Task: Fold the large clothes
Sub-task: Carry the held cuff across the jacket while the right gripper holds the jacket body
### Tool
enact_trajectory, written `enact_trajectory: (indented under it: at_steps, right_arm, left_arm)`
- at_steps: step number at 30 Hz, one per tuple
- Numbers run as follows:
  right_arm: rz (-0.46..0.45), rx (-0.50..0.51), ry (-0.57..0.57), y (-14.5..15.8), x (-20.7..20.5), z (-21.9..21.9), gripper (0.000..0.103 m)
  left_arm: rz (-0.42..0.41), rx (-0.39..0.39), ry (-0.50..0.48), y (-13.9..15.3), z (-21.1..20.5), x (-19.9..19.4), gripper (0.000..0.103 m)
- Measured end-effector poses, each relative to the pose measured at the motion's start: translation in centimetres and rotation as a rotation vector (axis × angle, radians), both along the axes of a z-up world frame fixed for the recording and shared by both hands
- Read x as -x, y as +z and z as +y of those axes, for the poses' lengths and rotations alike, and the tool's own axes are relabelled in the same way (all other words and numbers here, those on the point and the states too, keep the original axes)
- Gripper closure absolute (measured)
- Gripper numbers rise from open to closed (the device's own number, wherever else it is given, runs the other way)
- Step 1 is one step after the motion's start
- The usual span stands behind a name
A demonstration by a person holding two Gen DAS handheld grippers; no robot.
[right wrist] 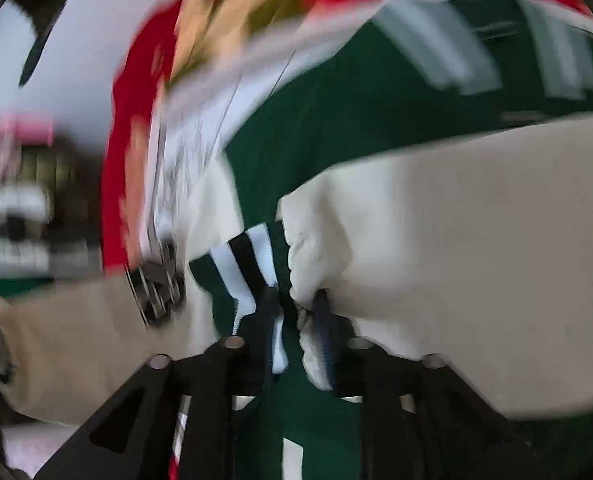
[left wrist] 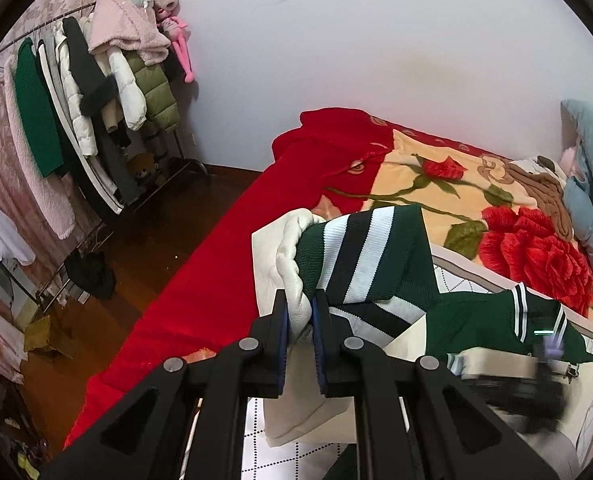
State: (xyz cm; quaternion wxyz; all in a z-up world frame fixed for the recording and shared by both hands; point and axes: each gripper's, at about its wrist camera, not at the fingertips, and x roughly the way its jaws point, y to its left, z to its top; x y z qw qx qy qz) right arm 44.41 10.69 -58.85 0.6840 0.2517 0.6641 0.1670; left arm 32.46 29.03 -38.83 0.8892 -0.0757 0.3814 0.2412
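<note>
Left wrist view: the left gripper [left wrist: 299,312] is pressed together on a bunched fold of cream sleeve [left wrist: 296,284], pinching it between its blue-edged pads. The sleeve belongs to a green jacket [left wrist: 380,264] with white and black striped ribbing, which lies partly lifted over a bed [left wrist: 200,280] draped in red cloth. Beyond the jacket a blanket [left wrist: 508,232] printed with red roses covers the bed, and a pale blue quilt [left wrist: 592,184] is heaped at the far right edge. A clothes rack [left wrist: 96,92] full of coats stands against the wall on the left, over a dark wooden floor [left wrist: 144,256].

Right wrist view: the picture is heavily blurred. The right gripper [right wrist: 298,312] sits at the jacket's striped cuff [right wrist: 248,268], where green knit meets cream sleeve fabric. Cloth lies between its fingers, but I cannot tell whether the pads press on it. The green body of the jacket fills the upper right.
</note>
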Motion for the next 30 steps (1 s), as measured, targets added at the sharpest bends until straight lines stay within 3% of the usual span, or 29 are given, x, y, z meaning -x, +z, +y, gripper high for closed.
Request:
enact_trajectory:
  at_steps: [1, 2, 7, 8, 9, 10, 12, 14, 15, 18, 20, 22, 25, 30]
  right_arm:
    - [0.053, -0.028, 0.072, -1.7, -0.9, 1.4, 0.045]
    - [0.092, -0.041, 0.074, -2.2, -1.1, 1.3, 0.045]
    - [-0.065, -0.192, -0.206, 2.0, 1.2, -5.5, 0.046]
    - [-0.055, -0.264, -0.226, 1.4, 1.6, -5.8, 0.052]
    - [-0.029, -0.318, -0.22, -0.1, 1.2, -4.9, 0.085]
    - [0.024, -0.366, -0.208, -2.1, 1.0, -3.7, 0.1]
    - [0.177, -0.383, -0.131, -6.8, 0.1, 0.1, 0.103]
    - [0.222, -0.401, -0.119, -8.5, 0.2, 1.1, 0.103]
    - [0.18, -0.458, -0.152, -7.8, 0.0, 0.8, 0.103]
    - [0.09, -0.484, -0.174, -4.5, 1.6, -2.0, 0.093]
    - [0.049, -0.535, -0.232, -2.9, 3.2, -5.3, 0.083]
    - [0.034, -0.546, -0.318, -1.6, 6.0, -9.5, 0.057]
    - [0.019, -0.467, -0.422, -0.7, 10.0, -16.2, 0.057]
    - [0.036, -0.309, -0.54, -0.8, 17.0, -27.0, 0.057]
  left_arm:
    - [-0.003, 0.0, -0.002, 0.1, 0.0, 0.0, 0.095]
    - [-0.007, -0.003, -0.005, 0.2, 0.0, 0.1, 0.095]
    - [-0.009, -0.012, -0.029, 0.3, -0.6, -0.4, 0.095]
    - [-0.008, -0.012, -0.035, 0.2, -0.7, -0.5, 0.095]
    - [-0.009, -0.014, -0.041, 0.3, -0.8, -0.8, 0.095]
    - [-0.011, -0.018, -0.046, 0.4, -1.0, -0.9, 0.095]
    - [-0.017, -0.027, -0.056, 0.8, -1.4, -1.1, 0.095]
    - [-0.026, -0.025, -0.073, 1.4, -2.1, -1.5, 0.095]
    - [-0.032, -0.026, -0.085, 1.8, -2.6, -1.7, 0.095]
    - [-0.046, -0.014, -0.131, 2.7, -4.8, -2.6, 0.095]
    - [-0.054, 0.003, -0.17, 3.3, -6.6, -3.3, 0.095]
    - [-0.069, 0.02, -0.226, 4.2, -9.5, -4.2, 0.095]
    - [-0.092, 0.079, -0.325, 5.5, -14.9, -5.4, 0.095]
    - [-0.089, 0.193, -0.549, 5.8, -27.4, -7.7, 0.095]
